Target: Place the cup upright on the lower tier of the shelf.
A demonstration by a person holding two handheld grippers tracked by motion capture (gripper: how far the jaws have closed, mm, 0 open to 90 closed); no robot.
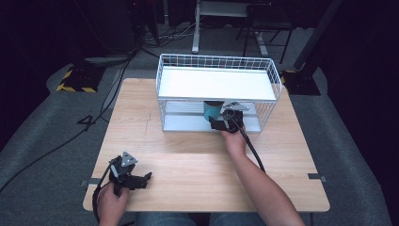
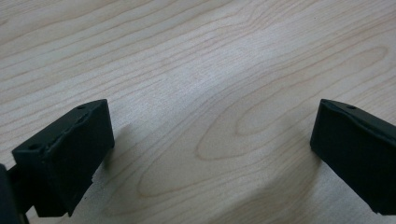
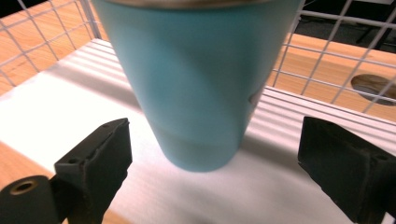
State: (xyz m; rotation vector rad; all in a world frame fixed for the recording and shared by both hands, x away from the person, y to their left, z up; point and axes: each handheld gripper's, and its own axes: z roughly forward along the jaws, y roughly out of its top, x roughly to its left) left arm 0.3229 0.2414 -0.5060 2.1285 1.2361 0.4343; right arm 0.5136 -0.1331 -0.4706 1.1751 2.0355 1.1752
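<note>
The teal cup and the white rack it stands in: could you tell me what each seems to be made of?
The teal cup looks like coated metal or hard plastic: a smooth matte wall with a soft sheen and a brownish metallic-looking rim; which one is unclear. The white rack appears to be painted steel wire, a thin welded grid, with flat white shelves, probably sheet metal. The table shows light wood grain, possibly laminate.

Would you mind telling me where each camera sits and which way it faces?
High view: above the person's side, looking forward-down at the wooden table; forearms, left gripper, right gripper.
Left gripper view: facing bare wood; open jaws.
Right gripper view: faces the teal tapered cup between open jaws.
Shared: cup in the white wire rack.
</note>
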